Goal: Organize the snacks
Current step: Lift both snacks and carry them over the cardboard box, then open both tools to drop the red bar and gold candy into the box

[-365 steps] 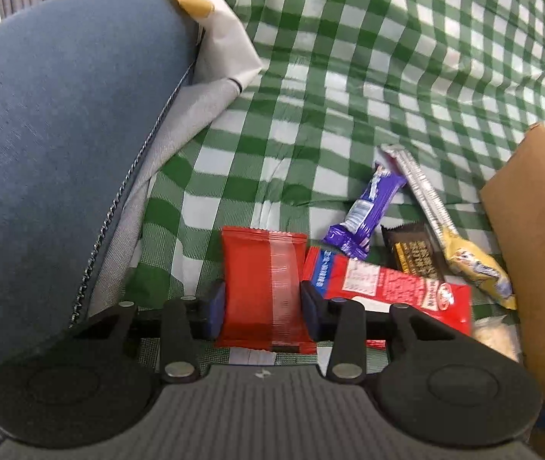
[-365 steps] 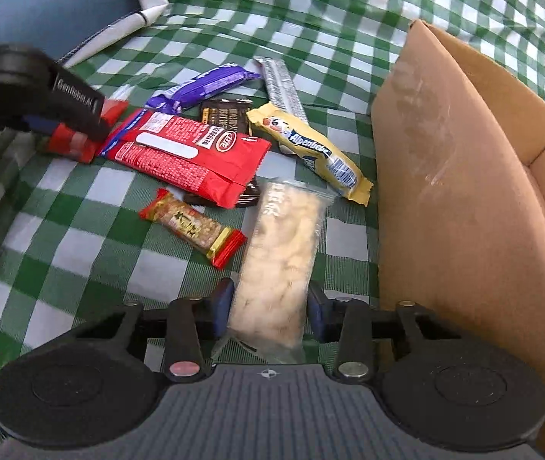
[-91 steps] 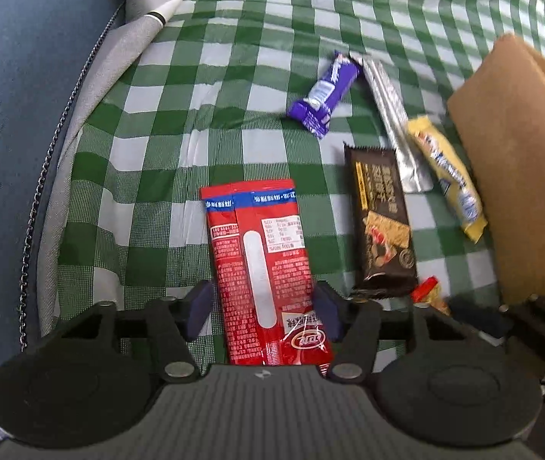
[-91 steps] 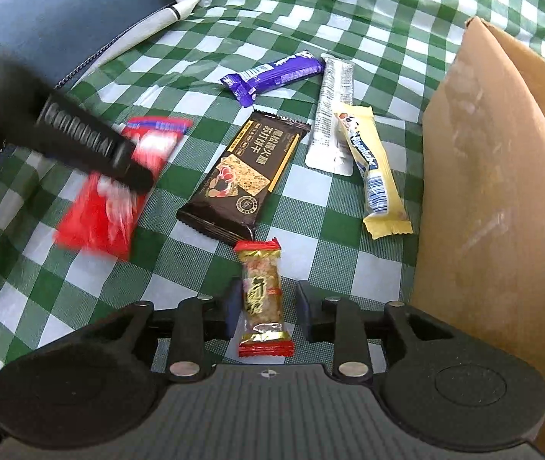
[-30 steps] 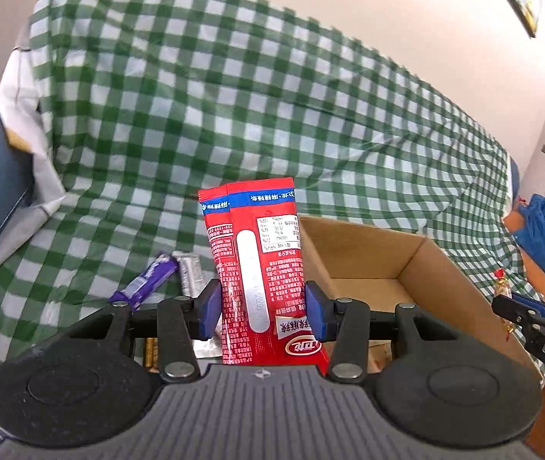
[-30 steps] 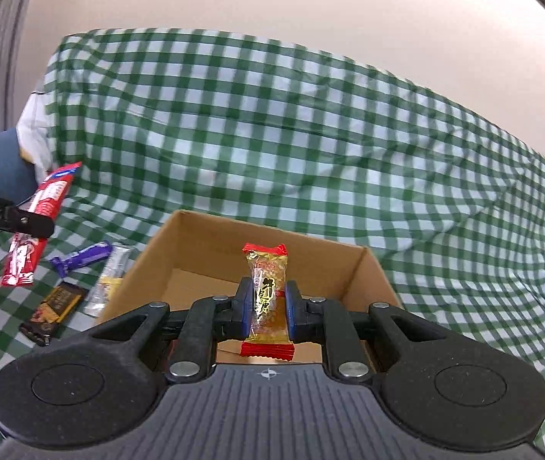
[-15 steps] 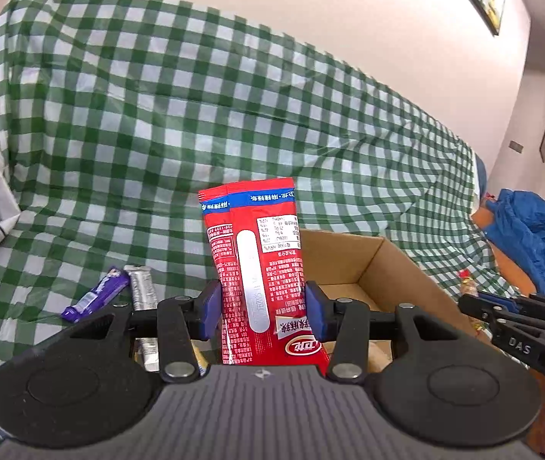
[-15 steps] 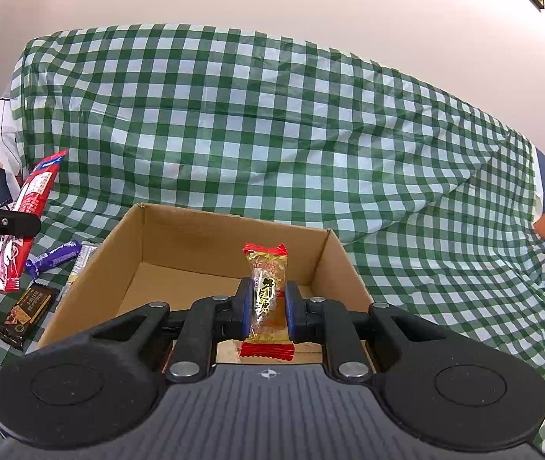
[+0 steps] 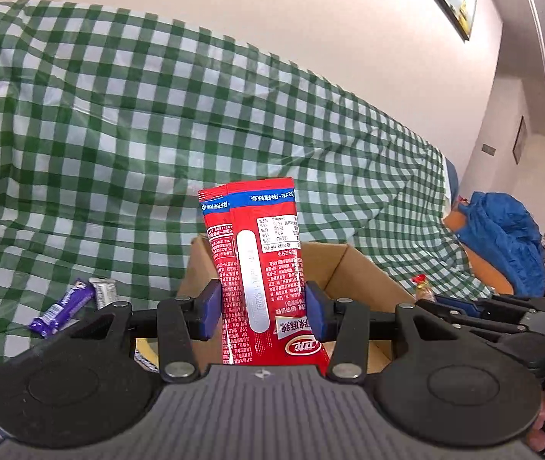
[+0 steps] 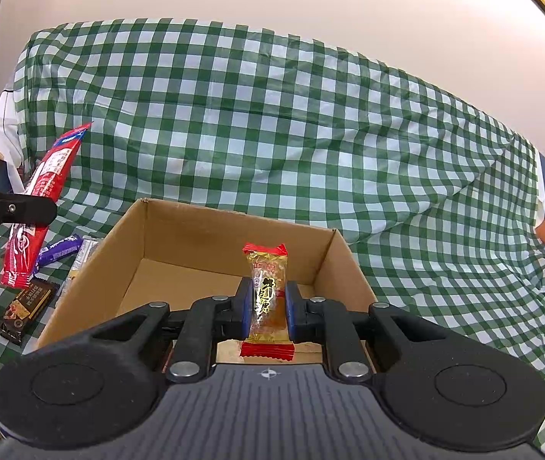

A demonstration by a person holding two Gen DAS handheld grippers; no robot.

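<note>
Green-checked sofa cloth (image 10: 272, 115) now lying behind: both hand-held grippers, lifted off it, are hovering at the cardboard box (image 10: 195, 237), the left (image 9: 262, 312) clenching a red packet (image 9: 261, 280), the right (image 10: 268, 308) a small candy bar (image 10: 268, 291), ready to drop.

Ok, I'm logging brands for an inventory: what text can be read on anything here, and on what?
Nothing can be quoted.
Red packet in the left gripper: upside-down Chinese print and a number table, too small to quote.
Gold candy in the right gripper: bold Chinese characters, not clear enough to quote.
Purple bar and dark brown pack: print too blurred.
</note>
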